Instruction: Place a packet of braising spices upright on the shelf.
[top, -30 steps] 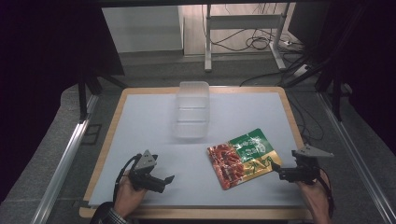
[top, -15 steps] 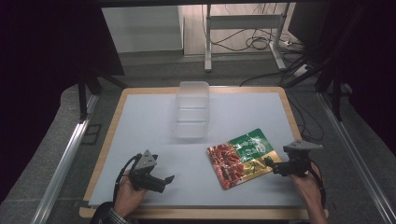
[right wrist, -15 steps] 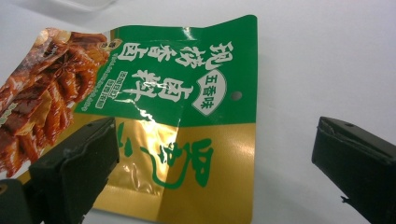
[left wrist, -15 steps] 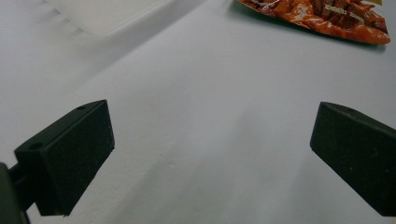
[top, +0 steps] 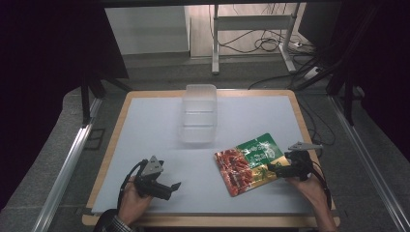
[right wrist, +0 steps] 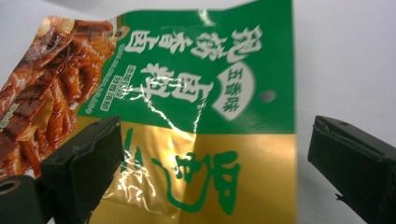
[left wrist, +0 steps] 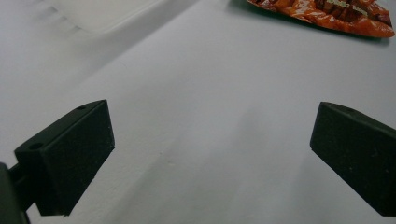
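A flat snack packet (top: 249, 162), green, gold and red with pictured food, lies on the white table at the right front. My right gripper (top: 273, 168) is open at the packet's right edge, jaws wide, over its gold and green part (right wrist: 205, 140). My left gripper (top: 174, 186) rests open near the front left with nothing between its jaws. In the left gripper view the packet's red end (left wrist: 327, 14) lies far ahead at the top right. A clear plastic container (top: 199, 118) stands at the table's middle back.
The white table (top: 145, 125) has a wooden rim all round. Metal rails run along both sides on the floor, and cables and a stand's legs lie beyond the far edge. The container's pale edge (left wrist: 102, 14) lies ahead of the left gripper.
My right gripper has moved left, from beside the table's right edge onto the packet's right edge. The left gripper has stayed in place.
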The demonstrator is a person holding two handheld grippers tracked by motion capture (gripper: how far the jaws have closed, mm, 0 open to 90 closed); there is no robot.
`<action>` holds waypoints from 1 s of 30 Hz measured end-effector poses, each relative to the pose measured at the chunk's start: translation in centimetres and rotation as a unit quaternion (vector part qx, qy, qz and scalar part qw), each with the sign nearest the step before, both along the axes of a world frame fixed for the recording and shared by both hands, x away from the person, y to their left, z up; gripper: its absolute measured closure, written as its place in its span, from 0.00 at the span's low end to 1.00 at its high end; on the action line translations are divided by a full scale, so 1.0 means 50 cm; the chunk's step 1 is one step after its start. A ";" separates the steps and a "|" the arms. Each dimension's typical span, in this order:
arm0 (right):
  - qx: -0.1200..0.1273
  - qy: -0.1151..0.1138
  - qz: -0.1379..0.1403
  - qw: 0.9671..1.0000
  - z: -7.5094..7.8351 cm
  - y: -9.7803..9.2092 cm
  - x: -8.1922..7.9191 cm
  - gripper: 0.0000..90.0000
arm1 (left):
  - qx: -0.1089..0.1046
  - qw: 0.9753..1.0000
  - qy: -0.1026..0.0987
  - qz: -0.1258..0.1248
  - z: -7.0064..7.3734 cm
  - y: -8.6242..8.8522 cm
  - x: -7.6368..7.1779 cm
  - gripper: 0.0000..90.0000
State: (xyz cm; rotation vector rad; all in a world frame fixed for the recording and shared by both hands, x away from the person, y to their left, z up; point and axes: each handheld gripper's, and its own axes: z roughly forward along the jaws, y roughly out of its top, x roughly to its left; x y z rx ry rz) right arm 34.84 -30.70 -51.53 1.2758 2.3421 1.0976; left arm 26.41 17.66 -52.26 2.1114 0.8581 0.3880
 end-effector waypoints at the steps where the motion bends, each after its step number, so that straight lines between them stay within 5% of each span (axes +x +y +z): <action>1: 0.000 0.000 0.000 1.000 0.000 0.000 0.000 0.05 | 0.000 1.000 0.000 0.000 0.000 0.000 0.000 0.00; 6: -0.004 0.008 0.006 1.000 0.000 0.013 0.003 0.08 | 0.004 1.000 0.001 -0.002 0.000 -0.001 0.000 0.00; 10: -0.001 -0.002 0.010 1.000 0.017 0.019 0.004 0.34 | 0.008 1.000 0.001 -0.003 0.000 -0.002 0.001 0.00; 13: -0.004 -0.005 0.011 1.000 0.020 0.023 0.006 0.38 | 0.009 1.000 0.001 -0.002 -0.001 -0.002 0.001 0.00; 21: -0.048 -0.009 0.025 0.998 0.037 0.055 0.032 0.52 | 0.016 1.000 0.002 -0.003 -0.004 -0.006 0.002 0.00; 24: -0.064 0.004 0.009 0.998 0.038 0.070 0.049 0.61 | 0.016 1.000 0.002 -0.003 -0.004 -0.007 0.002 0.00; 30: -0.076 0.029 0.024 0.996 0.027 0.076 0.081 0.63 | 0.018 1.000 0.003 -0.003 -0.004 -0.008 0.002 0.00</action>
